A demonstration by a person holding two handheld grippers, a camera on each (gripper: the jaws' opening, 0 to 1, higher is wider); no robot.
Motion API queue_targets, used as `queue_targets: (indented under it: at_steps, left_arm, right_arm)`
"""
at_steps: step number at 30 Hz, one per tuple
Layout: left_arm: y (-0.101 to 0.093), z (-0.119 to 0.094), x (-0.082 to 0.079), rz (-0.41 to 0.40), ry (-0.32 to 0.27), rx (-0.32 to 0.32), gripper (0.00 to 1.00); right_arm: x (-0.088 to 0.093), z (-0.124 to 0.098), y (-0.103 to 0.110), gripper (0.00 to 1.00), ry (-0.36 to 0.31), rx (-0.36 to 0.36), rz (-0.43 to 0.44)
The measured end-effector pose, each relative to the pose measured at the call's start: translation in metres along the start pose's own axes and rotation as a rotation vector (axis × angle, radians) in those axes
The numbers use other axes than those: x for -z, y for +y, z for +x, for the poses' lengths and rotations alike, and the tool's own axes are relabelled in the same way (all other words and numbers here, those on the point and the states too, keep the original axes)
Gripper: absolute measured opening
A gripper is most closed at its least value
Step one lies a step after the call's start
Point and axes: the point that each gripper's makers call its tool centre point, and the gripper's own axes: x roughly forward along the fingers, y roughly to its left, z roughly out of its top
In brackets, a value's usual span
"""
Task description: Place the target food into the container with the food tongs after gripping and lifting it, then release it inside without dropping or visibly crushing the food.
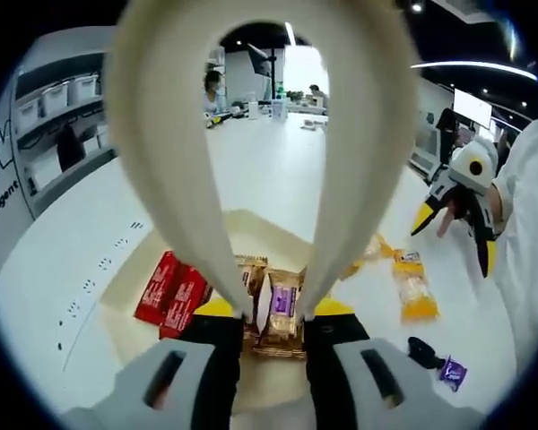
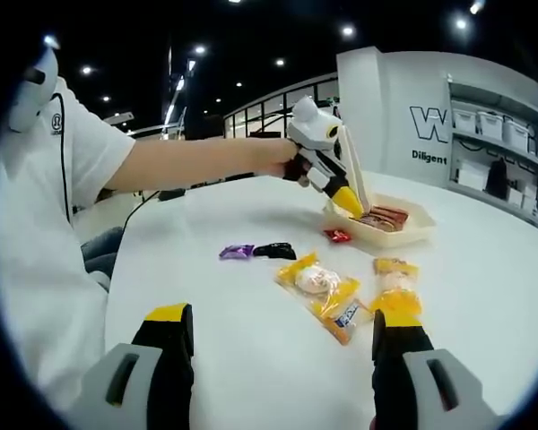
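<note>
Target food, a tan-wrapped snack bar with a purple label (image 1: 281, 309), sits between the tips of the cream plastic food tongs (image 1: 251, 161), over the floor of the shallow beige rectangular tray (image 1: 251, 228). The tong tips press in on either side of the bar, so the tongs are grasping it; whether it is lifted off the tray floor I cannot tell. The left gripper (image 1: 273, 345) has its yellow-tipped black jaws closed onto the tong arms. Two red snack packets (image 1: 172, 296) lie in the tray left of the bar, and another tan packet (image 1: 249, 269) lies just behind it.

In the right gripper view the left gripper (image 2: 336, 184) reaches over the tray (image 2: 412, 228), held by a person in a white shirt (image 2: 63, 152). The right gripper (image 2: 282, 345) hovers above the white table (image 2: 242, 349), jaws wide apart and holding nothing.

On the table near the tray:
- a yellow-edged clear packet with a pale round cake (image 2: 321, 287)
- a second yellow packet (image 2: 393, 285), just beside the first
- a small red wrapper (image 2: 337, 236), close to the tray wall
- a purple wrapper (image 2: 236, 253) touching a black wrapper (image 2: 275, 250)
</note>
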Motion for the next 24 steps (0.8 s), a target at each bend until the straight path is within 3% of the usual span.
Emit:
queue_targets:
  at_steps: [15,24]
  left_arm:
    - [-0.005,-0.044,-0.004,0.04,-0.038,-0.063,0.25]
    - [-0.019,-0.068,-0.001,0.055,-0.07,-0.088,0.24]
  right_arm:
    - [-0.005,0.002,0.003,0.81,-0.004,-0.006,-0.009]
    - [-0.009,0.006,0.005,0.81,-0.004,-0.013,-0.019]
